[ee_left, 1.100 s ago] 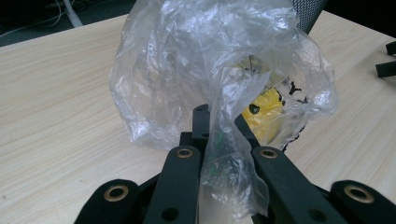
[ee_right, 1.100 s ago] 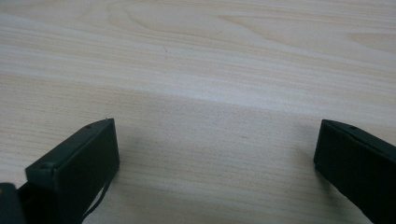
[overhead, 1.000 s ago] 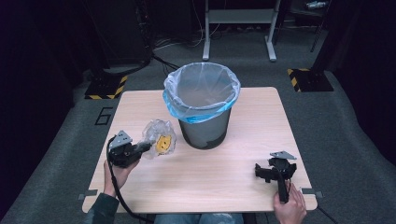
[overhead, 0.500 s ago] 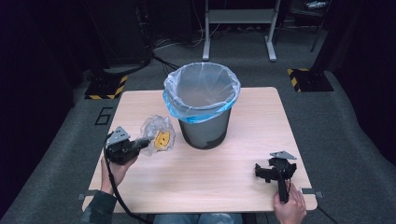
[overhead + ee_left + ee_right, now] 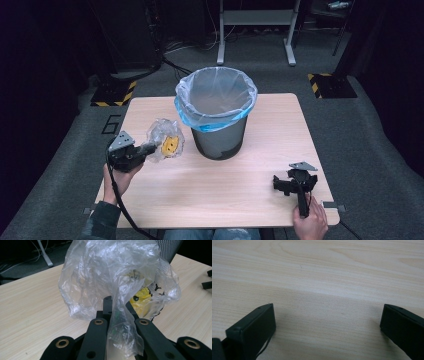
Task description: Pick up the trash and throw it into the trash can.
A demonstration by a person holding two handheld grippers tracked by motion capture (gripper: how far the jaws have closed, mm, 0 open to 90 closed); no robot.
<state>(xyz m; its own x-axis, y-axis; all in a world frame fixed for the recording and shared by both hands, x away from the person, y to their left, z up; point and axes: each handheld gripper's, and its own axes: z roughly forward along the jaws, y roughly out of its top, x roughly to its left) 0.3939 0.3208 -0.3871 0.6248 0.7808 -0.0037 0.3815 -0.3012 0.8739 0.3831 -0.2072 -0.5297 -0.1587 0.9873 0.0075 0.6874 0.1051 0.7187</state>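
Left gripper [image 5: 150, 148] clamped on a pinch of clear plastic bag [image 5: 165, 141]; in the left gripper view the film is bunched between the closed jaws. Bag crumpled, something yellow [image 5: 140, 298] inside. It sits left of the bin [image 5: 216, 111], close to it but apart; whether it rests on the table [image 5: 200, 200] or is just lifted, cannot tell.

Right gripper [image 5: 290, 184] idle near the table's front right corner, jaws spread wide, nothing between them, bare wood below in its own view.

Bin upright mid-table, lined with a clear-and-blue liner [image 5: 210, 120], mouth open, looks empty from above.

Judgement: grasp is made, so pickup is about done. Left to do: raise the bag over the rim, carry it across, release inside. Thin film could slip from the pinch.
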